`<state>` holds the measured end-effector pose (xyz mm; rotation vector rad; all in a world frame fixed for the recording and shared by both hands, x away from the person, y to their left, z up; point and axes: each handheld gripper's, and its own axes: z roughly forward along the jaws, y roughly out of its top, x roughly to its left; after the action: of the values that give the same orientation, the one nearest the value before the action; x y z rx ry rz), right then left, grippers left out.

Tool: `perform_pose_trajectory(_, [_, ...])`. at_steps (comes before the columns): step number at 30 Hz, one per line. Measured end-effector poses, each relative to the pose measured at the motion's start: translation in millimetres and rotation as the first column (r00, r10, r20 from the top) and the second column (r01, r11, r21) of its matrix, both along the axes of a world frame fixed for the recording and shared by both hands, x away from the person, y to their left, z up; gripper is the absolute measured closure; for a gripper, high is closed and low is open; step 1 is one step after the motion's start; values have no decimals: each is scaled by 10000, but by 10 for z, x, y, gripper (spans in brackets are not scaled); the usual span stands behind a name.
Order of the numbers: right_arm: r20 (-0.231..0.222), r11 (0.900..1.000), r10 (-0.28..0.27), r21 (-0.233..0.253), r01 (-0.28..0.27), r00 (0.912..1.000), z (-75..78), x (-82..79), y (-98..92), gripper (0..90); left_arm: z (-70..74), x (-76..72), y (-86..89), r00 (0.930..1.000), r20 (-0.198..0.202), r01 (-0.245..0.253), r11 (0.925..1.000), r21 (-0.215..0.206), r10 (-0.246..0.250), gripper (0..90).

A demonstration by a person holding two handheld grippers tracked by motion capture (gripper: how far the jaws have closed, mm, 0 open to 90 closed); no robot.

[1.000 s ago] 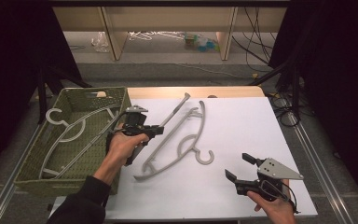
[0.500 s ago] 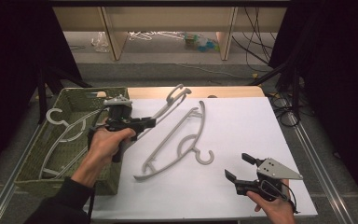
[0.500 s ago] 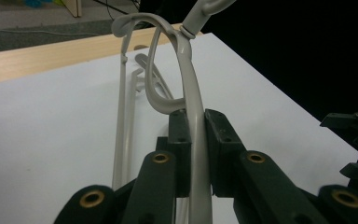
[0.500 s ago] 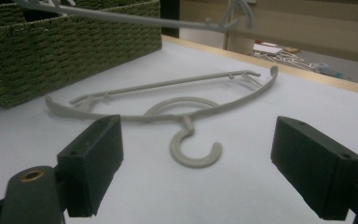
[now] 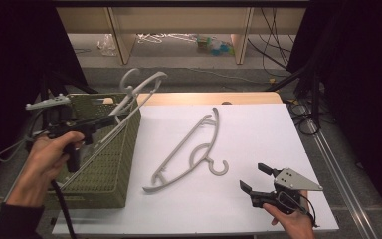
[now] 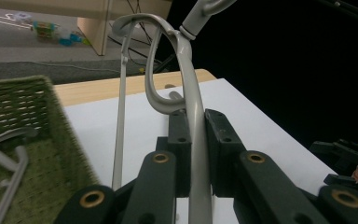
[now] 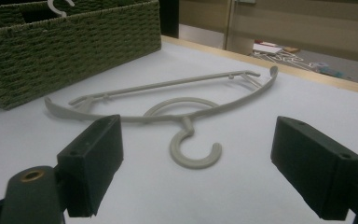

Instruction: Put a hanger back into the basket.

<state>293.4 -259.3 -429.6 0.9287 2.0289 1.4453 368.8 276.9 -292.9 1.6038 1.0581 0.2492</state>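
A: Held hanger (image 5: 138, 97): where, and how does it lie?

B: Lifted clear of the table, above the near-right rim of the green basket (image 5: 110, 164). In the high view its long axis runs from about 8 o'clock up to 2 o'clock, with the hook end high, pointing toward 1 o'clock. The left gripper (image 5: 95, 124) is clamped on it; in the left gripper view the shoulder bar (image 6: 196, 140) passes straight between the closed jaws.

A: Which way to the basket from that claw?

B: Down and toward 7 o'clock. Judged: the hanger must swing so its length lines up with the basket's long side. Hangers already lie inside (image 6: 9, 168).

A: The other hanger?

B: Second hanger (image 5: 191, 149) lies flat on the white table (image 5: 258, 129), long axis 7 to 1 o'clock, hook (image 7: 193, 149) toward 5 o'clock. The right gripper (image 5: 259, 179) is nearer, at the hanger's 4 o'clock, jaws wide apart and holding nothing.
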Motion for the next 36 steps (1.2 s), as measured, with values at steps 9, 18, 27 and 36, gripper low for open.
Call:
perform_pose_trajectory(9, [-254,10000,28,12,-27,9997,-1,-2,13,177,-194,-178,516,9982,-160,-576,9981,-198,573,810])
perform_pose_trajectory(18, [-108,10000,56,-8,-56,9999,-2,8,17,177,-383,-272,811,9977,-343,-582,9983,-53,580,810])
perform_pose_trajectory(27, [-276,9999,161,-20,-161,9995,-3,5,25,177,-455,-283,982,9991,-390,-151,9984,542,172,810])
perform_pose_trajectory(36, [-198,9998,145,-96,-147,9997,-6,14,28,177,-550,-118,985,9970,-766,-61,9958,915,132,809])
